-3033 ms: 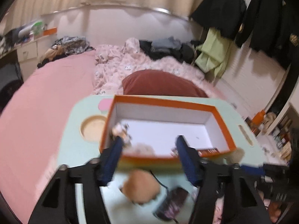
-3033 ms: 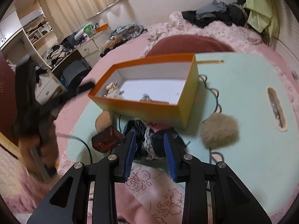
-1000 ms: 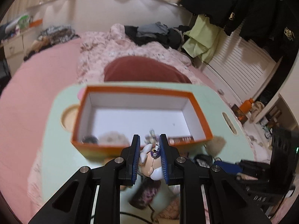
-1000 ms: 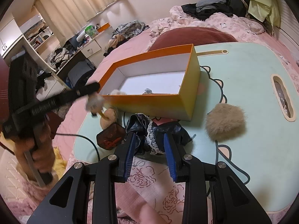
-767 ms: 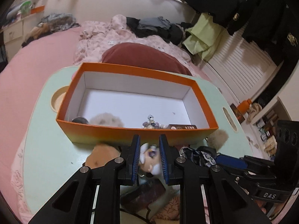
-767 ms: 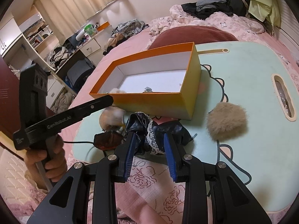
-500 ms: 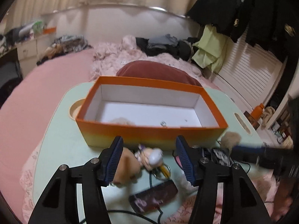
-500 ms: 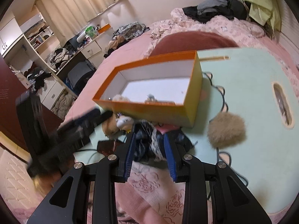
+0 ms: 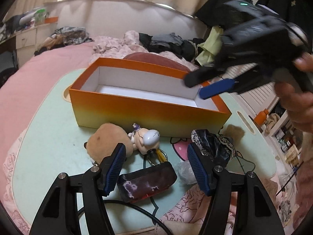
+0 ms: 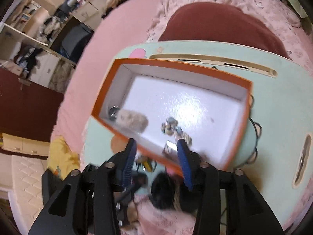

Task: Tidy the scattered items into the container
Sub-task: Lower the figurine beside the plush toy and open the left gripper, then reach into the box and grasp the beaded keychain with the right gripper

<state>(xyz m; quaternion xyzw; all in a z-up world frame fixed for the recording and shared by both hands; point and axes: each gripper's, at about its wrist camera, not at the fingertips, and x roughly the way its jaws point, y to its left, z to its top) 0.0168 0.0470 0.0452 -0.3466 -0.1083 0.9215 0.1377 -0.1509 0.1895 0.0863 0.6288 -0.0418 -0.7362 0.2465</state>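
The orange box stands on the mint lap table. My left gripper is open and empty, low over the items in front of the box: a tan plush, a small white figure keychain, a dark purple case and a black lace cloth. My right gripper is open and empty, raised above the box's near wall; it also shows in the left wrist view. Inside the box lie a grey fuzzy ball, a small figure and a dark round item.
A brown pom-pom lies right of the box. A black cable crosses the table's front edge. The table has a handle slot at right and a groove at the back. A dark red pillow lies behind on the pink bed.
My left gripper opened and let the white figure drop in front of the box. My right gripper opened, let go of the black lace cloth and rose over the box.
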